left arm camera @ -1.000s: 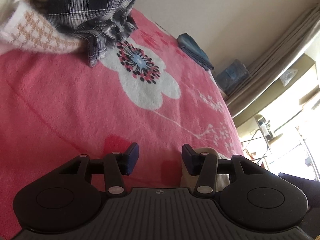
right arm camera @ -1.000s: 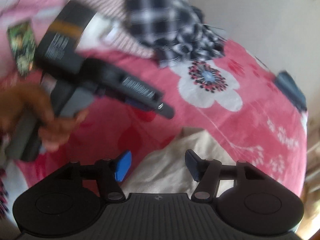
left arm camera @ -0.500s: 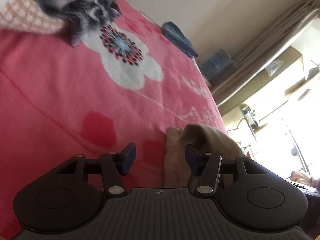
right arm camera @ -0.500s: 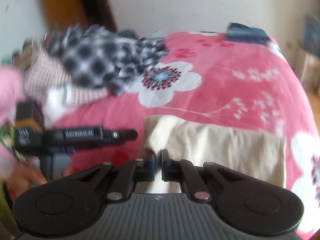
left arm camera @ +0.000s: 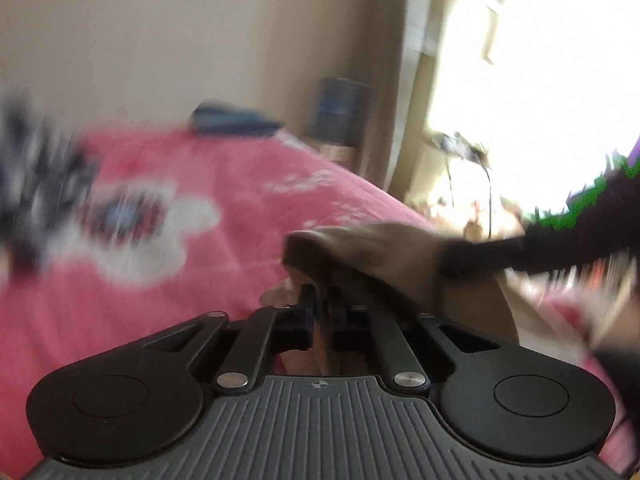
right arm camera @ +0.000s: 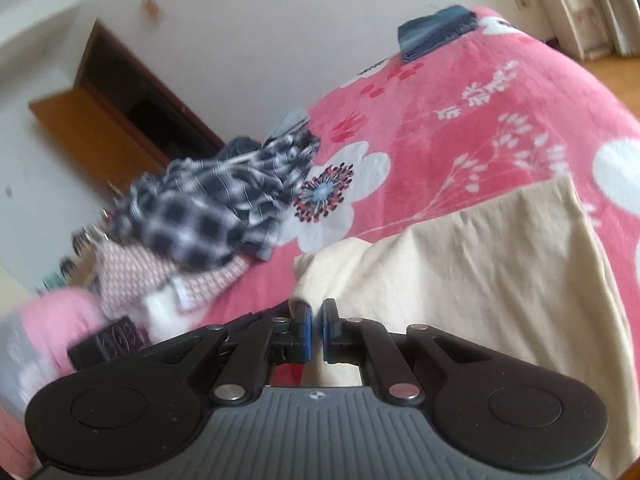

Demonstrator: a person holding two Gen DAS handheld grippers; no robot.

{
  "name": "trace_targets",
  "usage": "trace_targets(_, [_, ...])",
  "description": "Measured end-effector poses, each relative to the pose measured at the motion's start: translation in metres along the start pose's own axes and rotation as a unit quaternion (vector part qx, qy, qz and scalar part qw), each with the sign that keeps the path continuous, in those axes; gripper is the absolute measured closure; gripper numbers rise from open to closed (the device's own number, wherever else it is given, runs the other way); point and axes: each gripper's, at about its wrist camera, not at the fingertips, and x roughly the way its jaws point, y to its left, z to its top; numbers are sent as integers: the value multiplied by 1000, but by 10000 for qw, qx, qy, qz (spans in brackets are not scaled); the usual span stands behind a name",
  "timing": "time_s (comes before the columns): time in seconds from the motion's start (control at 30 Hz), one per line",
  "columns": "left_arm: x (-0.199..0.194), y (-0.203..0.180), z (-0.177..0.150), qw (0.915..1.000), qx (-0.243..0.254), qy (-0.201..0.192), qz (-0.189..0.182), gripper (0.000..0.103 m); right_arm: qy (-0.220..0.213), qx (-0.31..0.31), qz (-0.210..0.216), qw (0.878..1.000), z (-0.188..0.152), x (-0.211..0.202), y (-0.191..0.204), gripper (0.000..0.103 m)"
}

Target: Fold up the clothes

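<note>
A beige garment [right arm camera: 472,264] lies spread on the pink flowered blanket [right arm camera: 440,92]. My right gripper [right arm camera: 314,326] is shut on its near left edge, the cloth pinched between the blue pads. In the blurred left wrist view the same beige garment [left arm camera: 372,256] is lifted and bunched, and my left gripper [left arm camera: 322,312] is shut on a fold of it. The other gripper's dark body [left arm camera: 560,248] reaches in from the right and touches the cloth there.
A heap of unfolded clothes, a dark checked shirt [right arm camera: 216,204] on top of pink and white pieces [right arm camera: 160,280], sits at the bed's left. A folded blue garment [right arm camera: 436,32] lies at the far corner. A wooden door [right arm camera: 100,132] stands beyond.
My left gripper went from open beside the beige garment to shut on it and swung right. My right gripper stays shut on the cloth and has tilted, lifting its edge.
</note>
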Motion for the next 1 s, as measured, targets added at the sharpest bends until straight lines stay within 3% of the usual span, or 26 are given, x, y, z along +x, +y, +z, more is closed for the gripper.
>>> trace_targets(0.07, [3,-22,-7,9942,1067,80,-111,100,-29,254,93,9996,1,-1,-8,98])
trace_targets(0.13, [6,-42,-17,9789,2019,196,-230,101,-40,490,168,9986,1,0,-15,98])
trace_targets(0.23, [9,-45,-25,9713,2346,232,-312,101,46,851,244,9961,-1,4,-26,98])
trace_targets(0.3, [12,-39,-23,9763,2103,271,-424,101,83,1055,349,9938,-2,6,-33,98])
trace_targets(0.43, [17,-38,-25,9757,2097,326,-542,101,293,1153,460,9918,2,16,-41,98])
trace_targets(0.53, [16,-30,-24,9804,1826,385,-636,101,634,962,473,9922,8,34,-41,98])
trace_targets(0.77, [-8,-7,-34,9917,568,725,-894,96,1129,438,165,9925,13,65,-33,96])
trace_targets(0.9, [-25,15,-32,9923,-510,868,-720,89,1395,135,-25,9901,14,82,-28,97])
trace_targets(1.0, [-35,35,-30,9865,-1404,733,-411,84,1369,43,-23,9906,14,79,-24,96])
